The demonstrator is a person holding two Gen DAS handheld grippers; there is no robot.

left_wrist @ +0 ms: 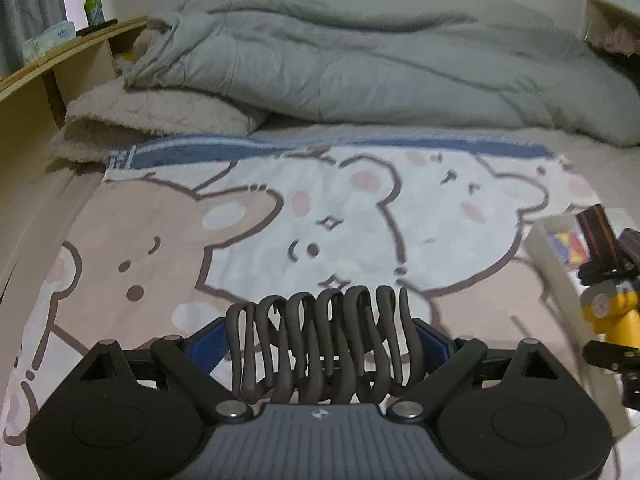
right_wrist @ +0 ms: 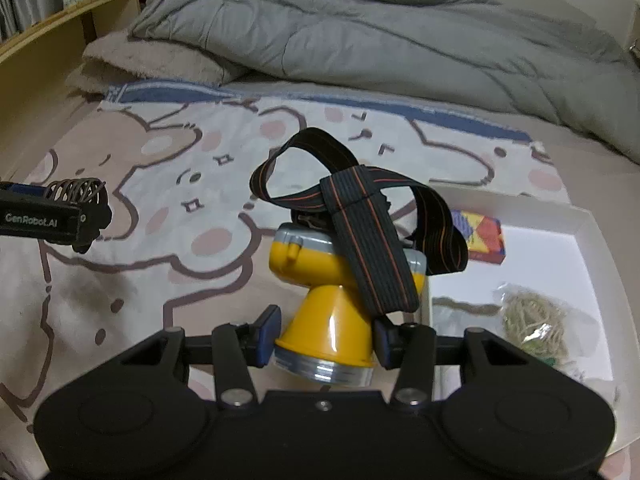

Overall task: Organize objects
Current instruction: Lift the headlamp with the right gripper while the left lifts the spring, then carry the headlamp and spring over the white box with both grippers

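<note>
In the left wrist view, my left gripper is shut on a bundle of several dark S-shaped hooks, held side by side between the blue pads. In the right wrist view, my right gripper is shut on the cone of a yellow headlamp. The lamp's black strap with orange stripes loops up over its body. Both grippers hang above a cartoon bear blanket. The left gripper with its hooks shows at the left of the right wrist view, and the headlamp at the right of the left wrist view.
A white tray lies right of the headlamp and holds a small colourful box and a clear bag of pale bands. A grey duvet and a fleece blanket lie behind. A wooden shelf with a green bottle stands at left.
</note>
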